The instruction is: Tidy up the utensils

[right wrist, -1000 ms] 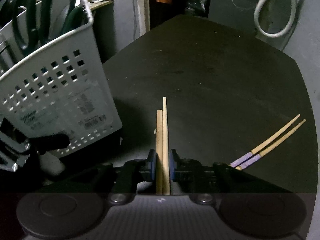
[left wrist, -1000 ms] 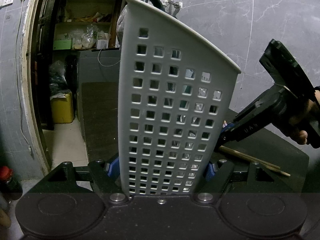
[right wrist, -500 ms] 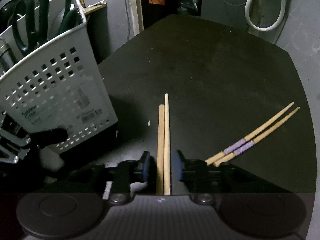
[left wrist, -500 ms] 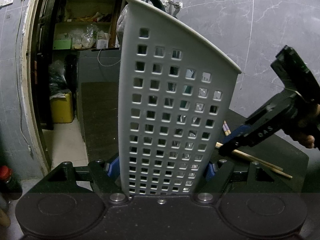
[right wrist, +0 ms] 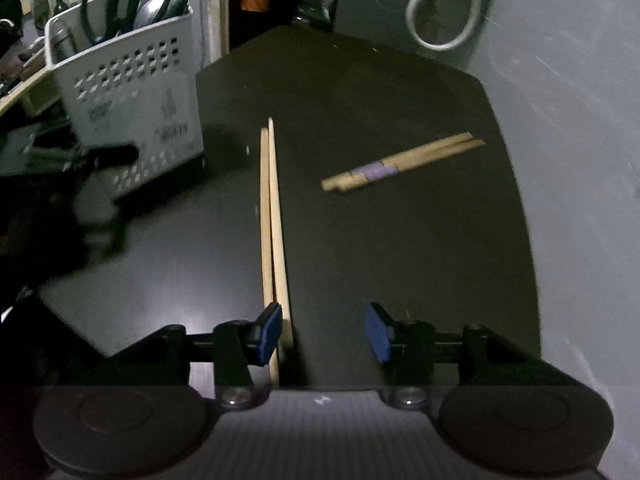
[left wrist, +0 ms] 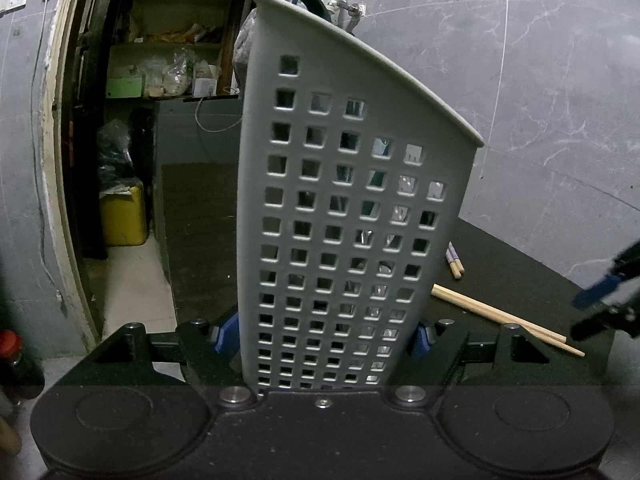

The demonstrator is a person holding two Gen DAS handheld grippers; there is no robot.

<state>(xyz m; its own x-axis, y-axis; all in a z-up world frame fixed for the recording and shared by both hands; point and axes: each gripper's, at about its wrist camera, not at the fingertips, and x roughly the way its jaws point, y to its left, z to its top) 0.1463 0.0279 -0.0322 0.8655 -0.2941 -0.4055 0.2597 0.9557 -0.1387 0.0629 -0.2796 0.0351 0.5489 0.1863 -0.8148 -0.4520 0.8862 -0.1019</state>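
so the right gripper (right wrist: 323, 332) fingers just sprang apart, dropping the plain wooden chopsticks (right wrist: 270, 216) mid-bench instead of in the white perforated plastic basket (left wrist: 352, 216), which the left gripper (left wrist: 324, 340) fingers keep clamped.

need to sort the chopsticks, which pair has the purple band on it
The banded chopsticks lying farther out on the black table, angled across it. The plain chopsticks run straight out beside the right tongs' left pad.

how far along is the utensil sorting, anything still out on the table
Scissors and other utensils already stand in the white basket, which the left gripper clamps. The right gripper is open, with the plain chopsticks lying on the table. The purple-banded chopsticks also remain out.
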